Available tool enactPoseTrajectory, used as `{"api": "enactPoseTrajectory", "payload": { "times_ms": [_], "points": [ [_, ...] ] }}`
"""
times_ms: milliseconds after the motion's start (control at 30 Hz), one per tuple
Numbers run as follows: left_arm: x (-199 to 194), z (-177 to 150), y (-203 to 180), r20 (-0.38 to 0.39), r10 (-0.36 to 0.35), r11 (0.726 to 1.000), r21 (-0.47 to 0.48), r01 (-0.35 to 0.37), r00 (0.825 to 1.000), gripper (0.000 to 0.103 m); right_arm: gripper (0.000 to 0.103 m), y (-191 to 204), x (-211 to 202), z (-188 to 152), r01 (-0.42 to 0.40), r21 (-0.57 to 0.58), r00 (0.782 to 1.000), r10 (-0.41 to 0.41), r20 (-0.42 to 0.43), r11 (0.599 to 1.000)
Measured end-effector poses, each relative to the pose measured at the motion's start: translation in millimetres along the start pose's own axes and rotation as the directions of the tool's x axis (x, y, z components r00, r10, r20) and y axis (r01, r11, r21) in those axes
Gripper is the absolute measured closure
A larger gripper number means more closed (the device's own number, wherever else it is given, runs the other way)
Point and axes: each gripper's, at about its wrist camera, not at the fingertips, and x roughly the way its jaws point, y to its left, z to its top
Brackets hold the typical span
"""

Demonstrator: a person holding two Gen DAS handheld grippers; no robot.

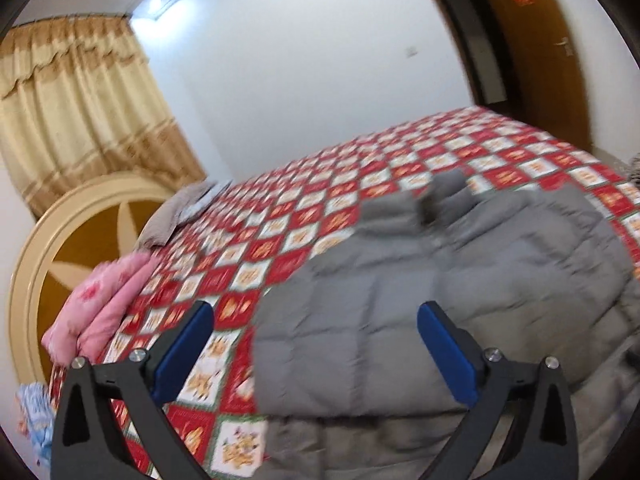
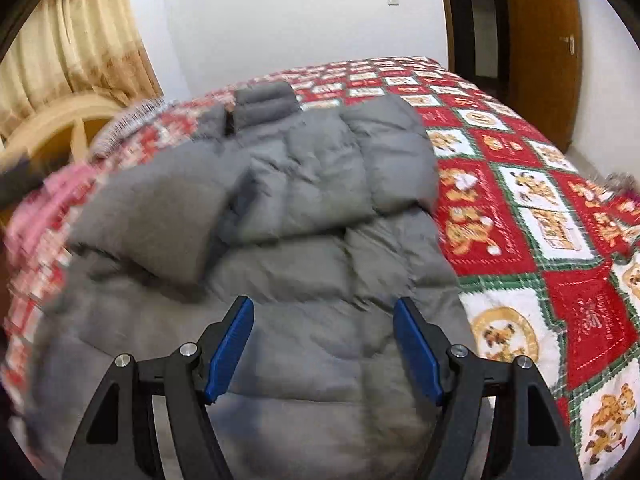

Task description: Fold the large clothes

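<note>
Left wrist view: your left gripper (image 1: 316, 320) hung with fingers apart above the jacket (image 1: 460, 280) edge; bare bedspread (image 1: 280, 216) beyond. Your right gripper (image 2: 323, 316) likewise spread, empty, over the jacket (image 2: 304, 208).

Each claw (image 1: 316, 312) (image 2: 324, 306): black angular arms, silver screws, ribbed blue pads (image 2: 230, 350)

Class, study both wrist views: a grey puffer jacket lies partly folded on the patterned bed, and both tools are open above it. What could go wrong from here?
1. The grey puffer jacket is thick and springy, so its folded-over sleeve may well flop open again.
2. The left tool and right tool are both open and may pinch only the slippery outer layer.
3. The jacket's hem lies near the edge of the bedspread, so a tug might drag it off.
</note>
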Motion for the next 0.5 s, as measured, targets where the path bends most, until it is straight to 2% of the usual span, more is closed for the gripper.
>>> {"api": "enactPoseTrajectory", "payload": {
  "times_ms": [67, 167, 267, 300, 333, 367, 400, 500],
  "points": [
    [14, -9, 12, -0.037, 0.018, 0.999, -0.028, -0.019, 0.999, 0.0, 0.031, 9, -8, 14, -0.059, 0.028, 0.998, 0.058, 0.01, 0.998],
    [27, -23, 30, -0.093, 0.023, 0.996, -0.084, -0.031, 0.995, 0.0, 0.03, 31, 6, 36, -0.159, 0.062, 0.986, 0.162, -0.043, 0.985],
    [30, -35, 42, -0.119, 0.022, 0.994, -0.108, -0.035, 0.993, 0.0, 0.03, 48, 33, 43, -0.144, 0.052, 0.984, 0.148, -0.098, 0.988],
    [29, -38, 46, -0.118, 0.027, 0.993, -0.11, -0.04, 0.993, 0.0, 0.033, 51, 44, 44, -0.141, 0.061, 0.981, 0.148, -0.123, 0.988],
    [28, -41, 51, -0.116, 0.034, 0.993, -0.11, -0.046, 0.993, 0.0, 0.042, 52, 57, 43, -0.159, 0.09, 0.973, 0.171, -0.155, 0.983],
    [28, -44, 56, -0.115, 0.038, 0.993, -0.109, -0.051, 0.993, 0.0, 0.07, 54, 63, 43, -0.184, 0.102, 0.965, 0.199, -0.17, 0.978],
    [28, -46, 62, -0.115, 0.047, 0.992, -0.109, -0.06, 0.992, 0.0, 0.08, 56, 65, 42, -0.193, 0.101, 0.962, 0.209, -0.173, 0.976],
    [35, -50, 83, -0.129, 0.067, 0.988, -0.129, -0.084, 0.989, 0.0, 0.096, 56, 57, 43, -0.192, 0.07, 0.969, 0.2, -0.146, 0.979]
  ]
}}
